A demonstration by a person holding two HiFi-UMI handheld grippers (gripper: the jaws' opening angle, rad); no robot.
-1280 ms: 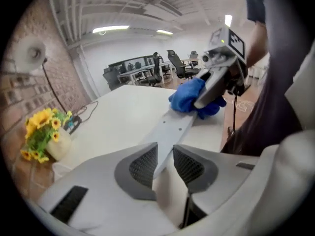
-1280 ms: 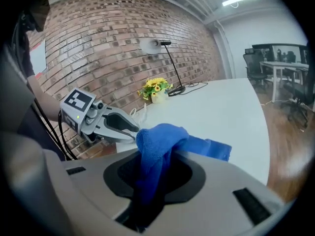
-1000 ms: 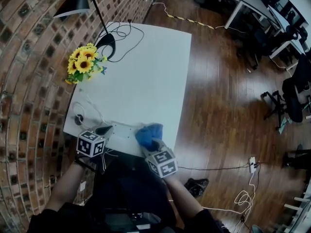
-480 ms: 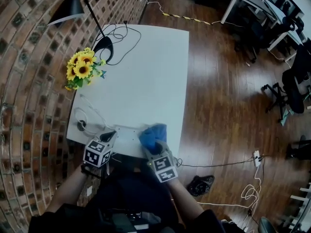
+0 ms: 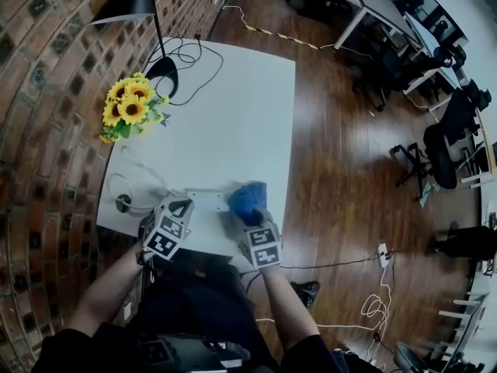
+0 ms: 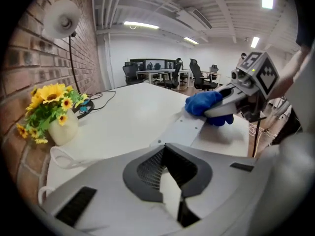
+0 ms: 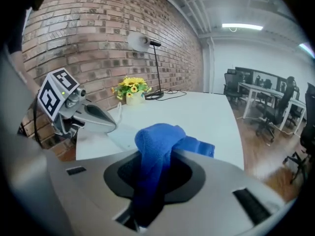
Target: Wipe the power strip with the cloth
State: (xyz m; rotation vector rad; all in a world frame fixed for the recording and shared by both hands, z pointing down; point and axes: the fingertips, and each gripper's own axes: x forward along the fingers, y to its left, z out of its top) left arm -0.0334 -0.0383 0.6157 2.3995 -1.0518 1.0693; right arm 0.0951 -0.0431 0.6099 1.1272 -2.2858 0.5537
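The white power strip [image 5: 206, 202] lies flat near the table's front edge; in the left gripper view it [image 6: 184, 128] runs away from the jaws. My left gripper [image 5: 177, 208] [image 6: 166, 150] sits at its left end, jaws shut, with a white sliver showing in the gap. A blue cloth [image 5: 248, 196] [image 7: 155, 141] is bunched in my right gripper [image 5: 250, 216] [image 7: 158, 156], which is shut on it. The cloth [image 6: 204, 104] rests on the strip's right end.
A vase of sunflowers [image 5: 128, 109] stands by the brick wall, with a black lamp base [image 5: 165, 70] and cables behind it. The strip's white cord [image 5: 128, 189] loops at the left. The table's right edge [image 5: 289, 154] drops to wood floor; office chairs stand beyond.
The right gripper has slid the cloth a short way along the strip. The left gripper has rolled and shifted slightly at the strip's end.
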